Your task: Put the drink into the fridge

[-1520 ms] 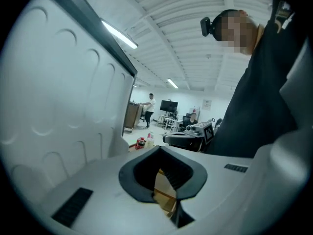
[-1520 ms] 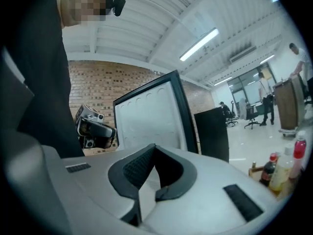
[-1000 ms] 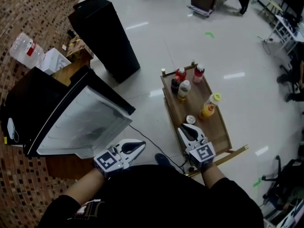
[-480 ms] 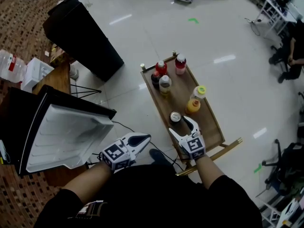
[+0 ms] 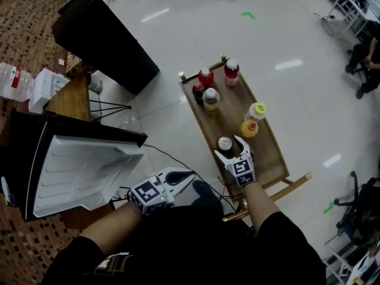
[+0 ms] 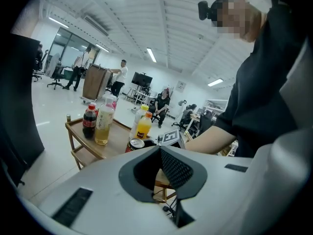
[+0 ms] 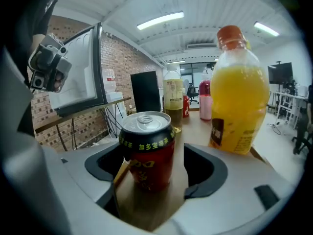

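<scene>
Right gripper (image 5: 232,148), jaws opening and not pressing, straddles the red can (image 7: 146,148) upright on the wooden cart (image 5: 271,159) near the orange juice bottle (image 7: 238,92); an off-centre closure risks tipping the can or nudging that bottle; left gripper (image 5: 181,177) pinched together, empty.

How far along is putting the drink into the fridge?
Done: the fridge door is open. In hand: the fingers of the right gripper are opening around the red can on the cart, not gripping it. Left: grasp the can, carry it over, set it inside.
</scene>
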Demonstrator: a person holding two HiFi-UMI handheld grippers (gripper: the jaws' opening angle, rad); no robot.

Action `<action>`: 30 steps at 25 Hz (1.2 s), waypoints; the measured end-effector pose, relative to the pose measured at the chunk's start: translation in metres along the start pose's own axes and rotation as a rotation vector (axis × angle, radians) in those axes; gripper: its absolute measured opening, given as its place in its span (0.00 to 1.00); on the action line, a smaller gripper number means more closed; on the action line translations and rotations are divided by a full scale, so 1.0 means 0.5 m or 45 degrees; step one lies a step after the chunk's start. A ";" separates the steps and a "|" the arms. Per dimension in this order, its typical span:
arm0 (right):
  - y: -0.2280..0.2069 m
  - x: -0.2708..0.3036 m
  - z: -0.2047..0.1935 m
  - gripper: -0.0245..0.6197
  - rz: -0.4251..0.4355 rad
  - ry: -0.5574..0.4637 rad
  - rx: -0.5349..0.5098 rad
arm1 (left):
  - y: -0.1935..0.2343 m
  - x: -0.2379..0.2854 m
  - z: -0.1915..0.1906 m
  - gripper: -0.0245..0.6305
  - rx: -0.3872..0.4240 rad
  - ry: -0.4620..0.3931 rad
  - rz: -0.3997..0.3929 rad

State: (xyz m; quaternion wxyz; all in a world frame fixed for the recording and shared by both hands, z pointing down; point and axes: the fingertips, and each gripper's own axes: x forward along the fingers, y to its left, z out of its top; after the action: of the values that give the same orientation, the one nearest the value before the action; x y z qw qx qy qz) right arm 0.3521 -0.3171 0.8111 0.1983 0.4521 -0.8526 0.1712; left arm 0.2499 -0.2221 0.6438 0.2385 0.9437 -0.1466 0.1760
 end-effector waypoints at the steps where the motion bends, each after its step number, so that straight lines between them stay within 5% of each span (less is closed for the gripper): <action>1: 0.000 0.005 -0.001 0.66 0.004 -0.003 -0.001 | 0.004 -0.002 -0.005 0.04 -0.002 0.002 0.006; 8: 0.011 0.031 -0.001 0.55 0.054 -0.049 -0.040 | 0.037 0.002 0.000 0.04 -0.056 -0.028 0.079; 16: 0.023 0.010 0.024 0.56 0.108 -0.021 -0.046 | 0.030 -0.001 0.005 0.04 -0.046 -0.034 0.057; 30: 0.209 -0.080 0.284 0.56 0.402 -0.159 -0.296 | -0.007 -0.171 0.118 0.04 0.031 -0.239 0.161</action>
State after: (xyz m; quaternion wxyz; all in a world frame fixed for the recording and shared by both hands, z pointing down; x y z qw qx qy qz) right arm 0.2588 -0.3003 0.6569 0.1664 0.2967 -0.9376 0.0722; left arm 0.1901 -0.2321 0.5594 0.2007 0.9477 -0.2256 0.1032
